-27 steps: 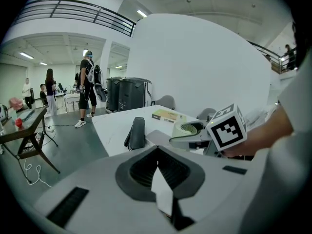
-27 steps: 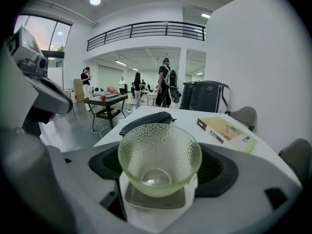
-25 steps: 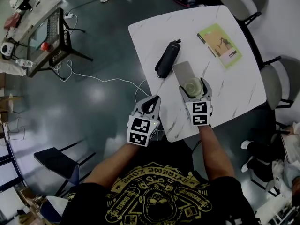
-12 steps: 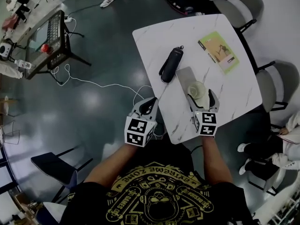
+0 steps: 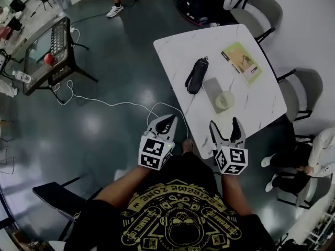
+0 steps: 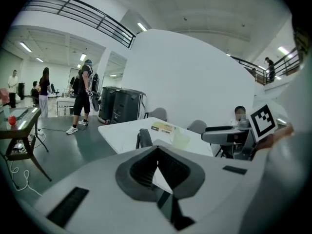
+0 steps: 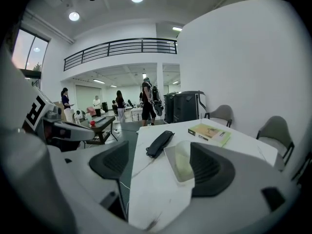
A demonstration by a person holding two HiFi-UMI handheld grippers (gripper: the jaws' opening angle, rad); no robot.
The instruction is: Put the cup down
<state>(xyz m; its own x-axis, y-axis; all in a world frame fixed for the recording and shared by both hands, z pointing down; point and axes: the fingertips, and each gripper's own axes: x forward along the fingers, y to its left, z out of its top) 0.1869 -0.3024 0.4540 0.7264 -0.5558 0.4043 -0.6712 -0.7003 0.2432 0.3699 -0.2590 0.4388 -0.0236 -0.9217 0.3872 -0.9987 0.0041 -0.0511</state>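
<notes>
The pale translucent cup (image 5: 224, 99) stands upright on a grey mat (image 5: 211, 87) near the white table's front edge, free of both grippers. In the right gripper view the cup (image 7: 184, 162) shows between the wide-apart jaws, some way ahead of them. My right gripper (image 5: 224, 124) is open and empty, hanging just off the table edge, short of the cup. My left gripper (image 5: 170, 118) is shut on nothing, over the floor left of the table. Its jaws meet in the left gripper view, where the cup (image 6: 181, 139) appears faintly beyond them.
A black case (image 5: 196, 75) lies left of the mat and a green book (image 5: 241, 61) lies at the far side of the marble table (image 5: 178, 46). Grey chairs (image 5: 306, 88) flank it. A white cable (image 5: 104, 102) crosses the floor. A person (image 5: 316, 153) sits at the right.
My right gripper has let go of the cup and drawn back off the table edge. The cup stays on the mat. The left gripper has barely moved.
</notes>
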